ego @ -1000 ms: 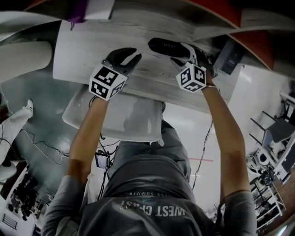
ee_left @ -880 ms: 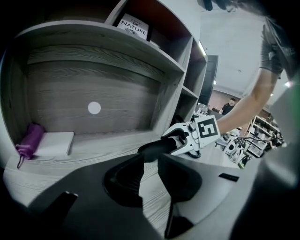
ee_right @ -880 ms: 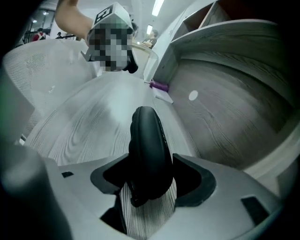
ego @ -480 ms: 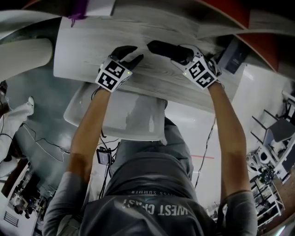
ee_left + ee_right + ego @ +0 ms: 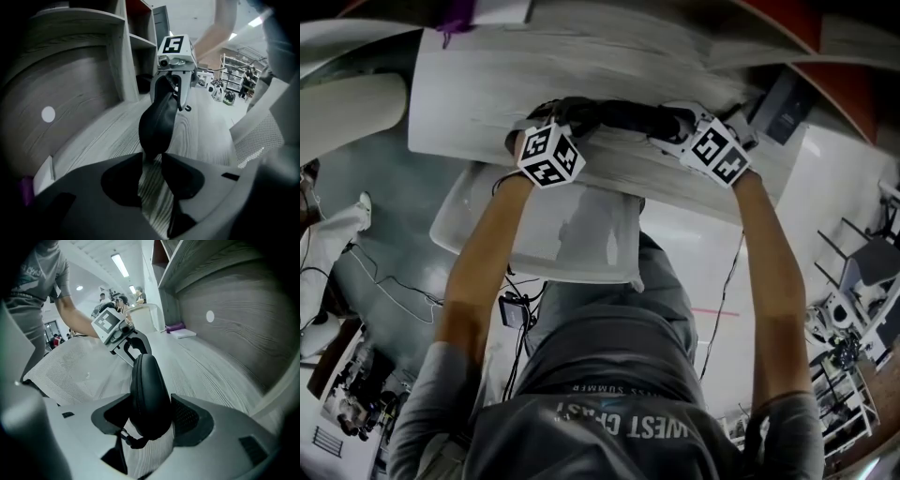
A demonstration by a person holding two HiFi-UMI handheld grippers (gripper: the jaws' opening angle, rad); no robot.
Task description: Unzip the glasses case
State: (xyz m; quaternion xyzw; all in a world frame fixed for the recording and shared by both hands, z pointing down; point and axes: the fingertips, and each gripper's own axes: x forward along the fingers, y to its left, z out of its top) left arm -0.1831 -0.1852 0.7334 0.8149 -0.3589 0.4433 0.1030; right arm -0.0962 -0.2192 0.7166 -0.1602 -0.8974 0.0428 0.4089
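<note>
The black glasses case stands on its edge on the pale wood table, stretched between both grippers. My right gripper has just closed on the case's right end; in the right gripper view the pads press both sides of the case, and a small zipper pull hangs under that end. My left gripper is at the other end. Its jaws have just been opening, and the case's tip sits right at the fingertips, with bare table showing in the gap behind.
A white mesh chair back lies below the table's near edge. A purple object and a white pad sit at the table's far left. Wooden shelf walls rise behind the table. A dark box stands at the right.
The right gripper closed on the case, turned it from flat onto its edge and carried it left. The left gripper rolled, dropped to the case's left end and opened its jaws.
</note>
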